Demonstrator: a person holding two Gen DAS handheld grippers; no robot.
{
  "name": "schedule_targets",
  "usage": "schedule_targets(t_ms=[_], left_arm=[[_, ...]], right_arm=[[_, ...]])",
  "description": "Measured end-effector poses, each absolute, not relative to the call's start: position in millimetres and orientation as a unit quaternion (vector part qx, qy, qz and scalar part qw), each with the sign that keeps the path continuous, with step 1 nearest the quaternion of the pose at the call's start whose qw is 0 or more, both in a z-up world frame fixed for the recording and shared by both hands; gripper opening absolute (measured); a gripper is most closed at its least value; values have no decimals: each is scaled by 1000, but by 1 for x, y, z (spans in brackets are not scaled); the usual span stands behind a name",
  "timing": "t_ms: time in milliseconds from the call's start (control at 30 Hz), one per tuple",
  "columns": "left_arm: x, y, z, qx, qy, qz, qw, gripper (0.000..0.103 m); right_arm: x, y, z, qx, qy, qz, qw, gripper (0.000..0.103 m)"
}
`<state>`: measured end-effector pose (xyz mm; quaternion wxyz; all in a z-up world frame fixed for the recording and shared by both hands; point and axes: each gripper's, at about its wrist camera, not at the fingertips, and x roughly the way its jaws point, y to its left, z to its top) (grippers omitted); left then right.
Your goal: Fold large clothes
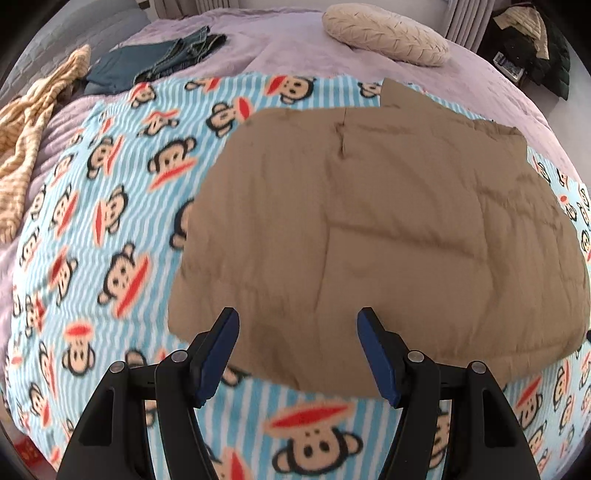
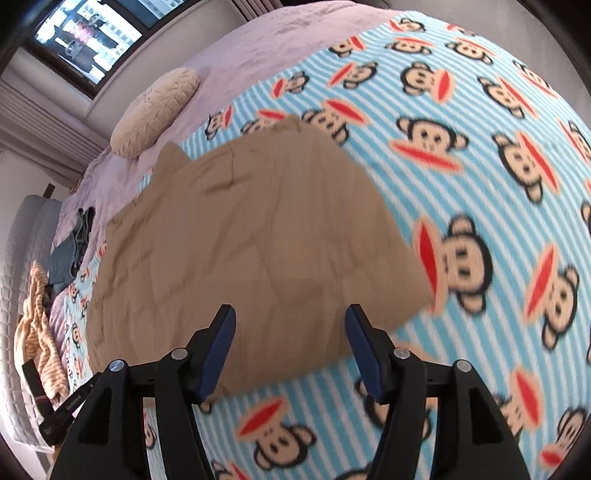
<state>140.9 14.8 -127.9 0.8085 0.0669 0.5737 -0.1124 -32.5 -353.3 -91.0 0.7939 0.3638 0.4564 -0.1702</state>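
Note:
A large tan garment (image 1: 369, 236) lies folded flat on a blue-and-white striped monkey-print blanket (image 1: 92, 221), creased and roughly rectangular. My left gripper (image 1: 298, 321) hovers over its near edge, open, nothing between the blue pads. In the right wrist view the same tan garment (image 2: 251, 240) spreads over the blanket (image 2: 480, 147). My right gripper (image 2: 290, 317) hangs above the garment's near edge, open and holding nothing.
The blanket covers a lilac bed (image 1: 295, 48). A cream round cushion (image 1: 384, 33) lies at the far side, folded dark jeans (image 1: 155, 62) and a yellow striped garment (image 1: 29, 122) at the far left. Dark jackets (image 1: 535, 48) are piled beyond the bed.

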Motion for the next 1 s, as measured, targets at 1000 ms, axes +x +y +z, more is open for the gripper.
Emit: schedule_targets(t_ms=[1000], left_arm=[[113, 26, -148, 14, 603, -129, 787, 102]], right_arm=[[-38, -314, -158, 552, 432, -77, 709, 103]])
